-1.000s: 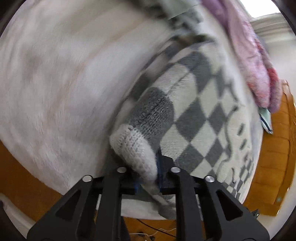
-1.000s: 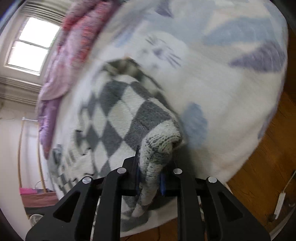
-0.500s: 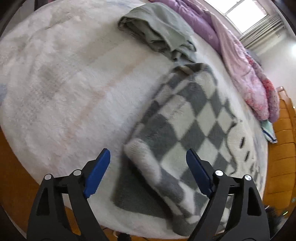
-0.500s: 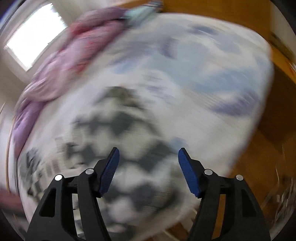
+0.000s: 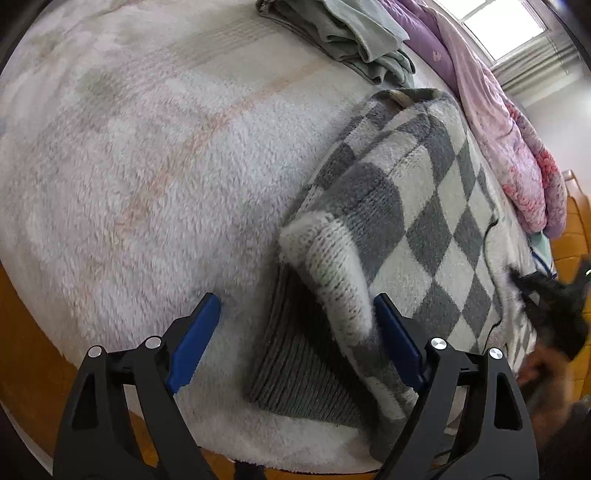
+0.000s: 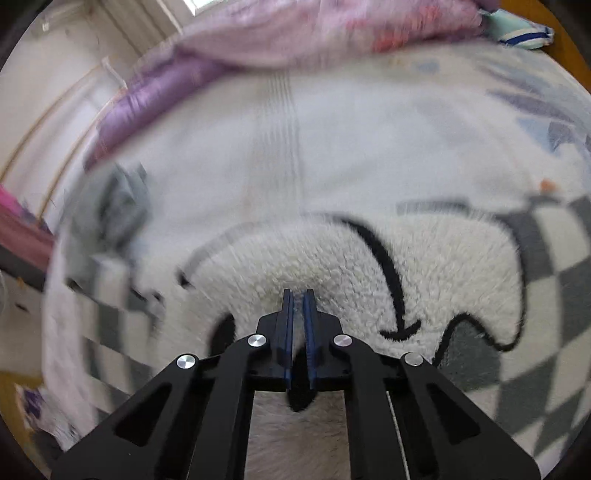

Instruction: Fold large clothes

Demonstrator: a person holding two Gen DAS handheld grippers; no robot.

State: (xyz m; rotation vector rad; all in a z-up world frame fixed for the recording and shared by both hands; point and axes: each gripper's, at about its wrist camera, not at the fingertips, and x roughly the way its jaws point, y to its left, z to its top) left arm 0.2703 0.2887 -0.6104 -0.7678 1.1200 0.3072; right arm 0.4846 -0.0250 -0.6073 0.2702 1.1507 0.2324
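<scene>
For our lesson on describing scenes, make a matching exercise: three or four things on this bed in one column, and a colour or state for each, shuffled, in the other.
Things:
1. sweater
2. left claw
3. right claw
4. quilt

Descriptions:
A. pink, bunched at the far edge of the bed
B. wide open
C. grey and white diamonds
D. nearly closed

Pairs: 1-C, 2-B, 3-D, 4-A

Home bedroom. Bed under a fluffy white blanket, pink-and-purple quilt bunched along the far side, folded grey-green garment lying on top. Daylit window behind (blinds partly visible). Wooden floor below the bed's edge.
</scene>
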